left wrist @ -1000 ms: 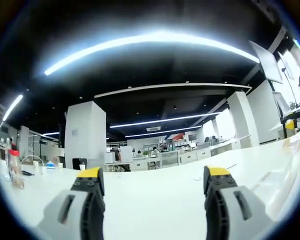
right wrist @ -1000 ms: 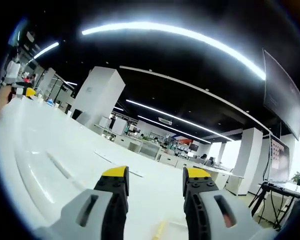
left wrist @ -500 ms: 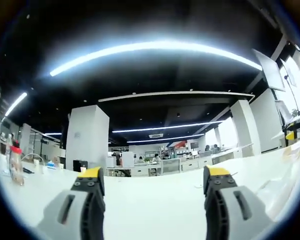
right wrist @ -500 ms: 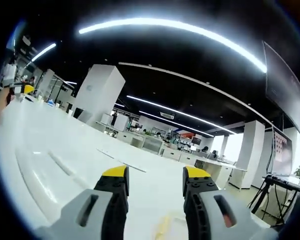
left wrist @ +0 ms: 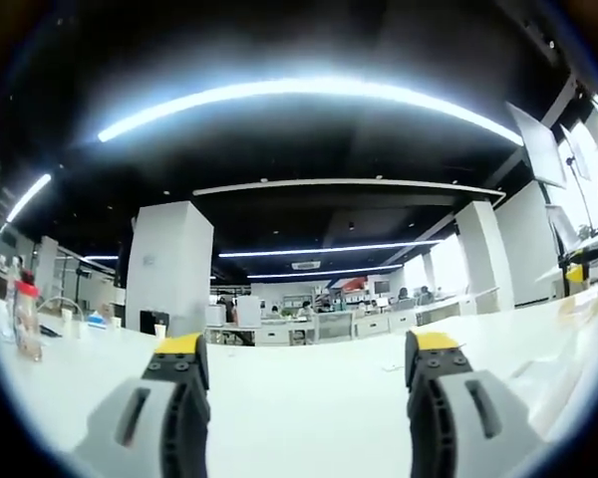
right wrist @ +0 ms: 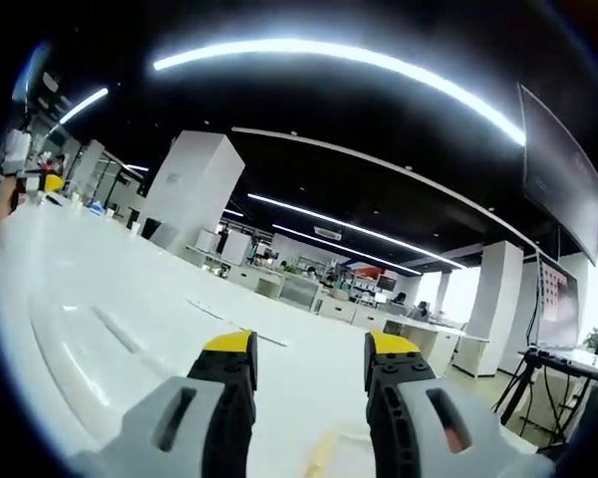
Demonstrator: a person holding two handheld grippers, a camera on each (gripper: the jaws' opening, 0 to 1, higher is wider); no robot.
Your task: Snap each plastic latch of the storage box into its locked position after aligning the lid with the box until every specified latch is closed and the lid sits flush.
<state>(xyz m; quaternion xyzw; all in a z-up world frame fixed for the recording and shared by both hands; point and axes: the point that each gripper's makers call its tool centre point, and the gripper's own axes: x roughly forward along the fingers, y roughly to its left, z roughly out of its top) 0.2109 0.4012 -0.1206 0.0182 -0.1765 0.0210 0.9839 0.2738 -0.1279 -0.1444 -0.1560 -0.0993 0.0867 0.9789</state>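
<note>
- In the left gripper view, the left gripper [left wrist: 306, 360] pointed low and level across a white table [left wrist: 299, 413], its two yellow-tipped jaws standing wide apart with nothing between them.
- That view alone carried a bottle with a red cap [left wrist: 25, 314] standing at the far left of the table, with some small cups near it that were too small to make out.
- At its right edge lay a pale, translucent plastic surface [left wrist: 568, 349], probably part of the storage box or its lid; which part it was could not be told, and no latch could be picked out.
- A white square pillar [left wrist: 167, 269] rose behind the table, with rows of office desks beyond it and a long curved ceiling light [left wrist: 299, 95] overhead.
- In the right gripper view, the right gripper [right wrist: 309, 360] was rolled, so the table sloped down to the right; its jaws stood moderately parted, closer together than the left pair, and held nothing.
- Only this view showed the storage box lid [right wrist: 90, 344] as a broad white moulded plastic surface with a raised ridge, lying to the left of the jaws and just beside them, not touched.
- It also showed a dark monitor [right wrist: 558, 174] at the upper right and a tripod stand [right wrist: 543, 383] below it.
- The other gripper's yellow tip [right wrist: 52, 181] appeared far left.
</note>
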